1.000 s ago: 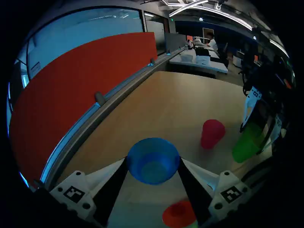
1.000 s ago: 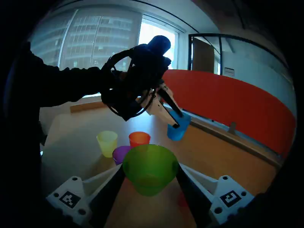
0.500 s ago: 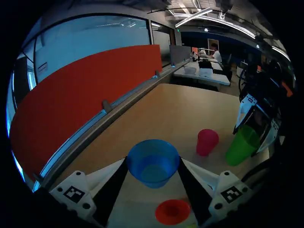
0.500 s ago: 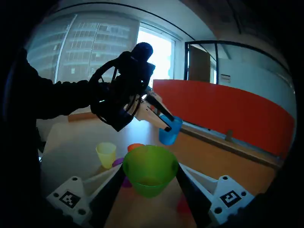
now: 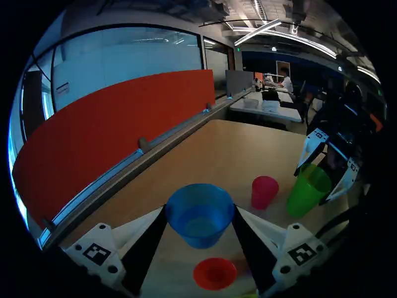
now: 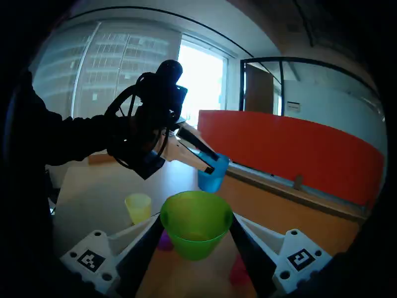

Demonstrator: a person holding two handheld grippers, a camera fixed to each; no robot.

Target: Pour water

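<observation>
Progress on the pour?

Nothing is flowing yet, I'd judge — the left gripper is clamping the blue cup upright, and the right gripper is gripping the green cup upright too.

Where are they hanging?

Both are hovering above the wooden table, well apart, the blue one nearer the edge along the red partition. Whether water is sitting in either, I cannot tell.

Remaining?

Bringing the rims together and tipping — all of it.

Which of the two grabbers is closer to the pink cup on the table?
Right. The right gripper, holding the green cup, hovers just beside the pink cup; the left gripper, holding the blue cup, is farther back.
</observation>
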